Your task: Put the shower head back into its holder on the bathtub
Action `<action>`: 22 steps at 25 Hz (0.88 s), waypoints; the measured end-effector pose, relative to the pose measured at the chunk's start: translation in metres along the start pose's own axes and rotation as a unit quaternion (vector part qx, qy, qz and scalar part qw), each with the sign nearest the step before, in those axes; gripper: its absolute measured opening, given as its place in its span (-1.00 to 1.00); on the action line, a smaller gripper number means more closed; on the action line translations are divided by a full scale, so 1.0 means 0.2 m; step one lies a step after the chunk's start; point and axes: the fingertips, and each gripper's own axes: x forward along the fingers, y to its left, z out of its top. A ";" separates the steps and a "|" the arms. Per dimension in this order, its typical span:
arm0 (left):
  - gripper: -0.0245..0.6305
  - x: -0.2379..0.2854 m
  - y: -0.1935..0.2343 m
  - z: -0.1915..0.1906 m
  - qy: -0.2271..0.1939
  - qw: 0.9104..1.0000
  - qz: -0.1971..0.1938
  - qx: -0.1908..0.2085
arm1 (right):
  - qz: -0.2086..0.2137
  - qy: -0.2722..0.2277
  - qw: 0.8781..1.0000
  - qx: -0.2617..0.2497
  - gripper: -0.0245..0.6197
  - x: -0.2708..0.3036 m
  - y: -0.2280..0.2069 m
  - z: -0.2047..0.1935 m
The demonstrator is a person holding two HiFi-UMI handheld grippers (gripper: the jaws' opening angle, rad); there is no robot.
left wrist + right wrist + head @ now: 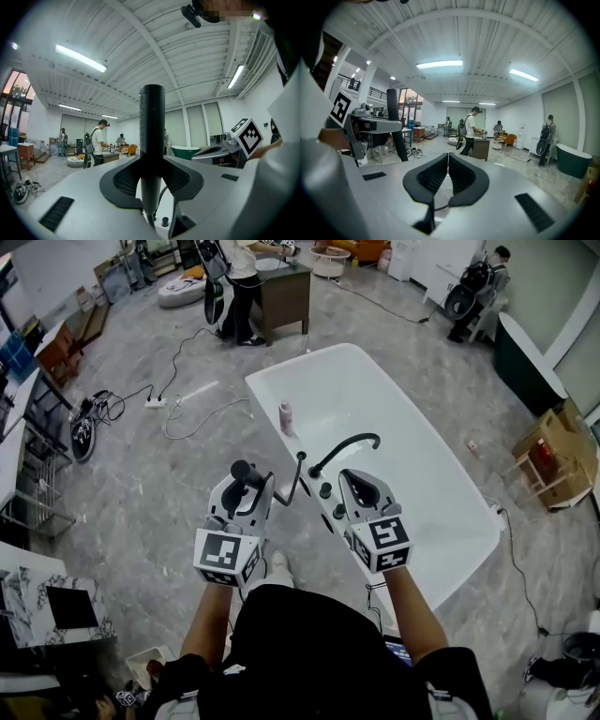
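From the head view, both bare forearms reach forward from the body with elbows bent, holding the two tools side by side over the near end of the white bathtub (pixel 412 456). The left tongs (pixel 246 495) carry the dark shower head (pixel 242 471), which stands up above them just left of the tub's near rim. The right tongs (pixel 356 480) hover over the rim, beside the black faucet spout (pixel 349 442) that curves toward the far right. A small bottle (pixel 285 416) stands farther along the left rim. In the left gripper view, the jaws are clamped on the shower head's handle (pixel 152 136), which rises upright between them, and its hose (pixel 161 196) trails down below toward a dark knob (pixel 165 221). The other tool's marker cube (pixel 247 136) shows at the right. In the right gripper view, the jaws sit almost together with only a thin slit between them and nothing in it. The shower head (pixel 393 117) shows at the left, upright in the other tongs.
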 end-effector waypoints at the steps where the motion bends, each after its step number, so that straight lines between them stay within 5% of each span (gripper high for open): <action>1: -0.48 0.03 0.03 0.00 0.001 1.000 -0.001 -0.001 | -0.001 0.001 1.000 0.001 -0.85 0.04 -0.01 0.01; 22: -0.48 0.60 0.70 -0.05 0.022 0.998 -0.049 -0.021 | -0.040 0.041 0.998 0.008 -0.85 0.87 -0.12 0.09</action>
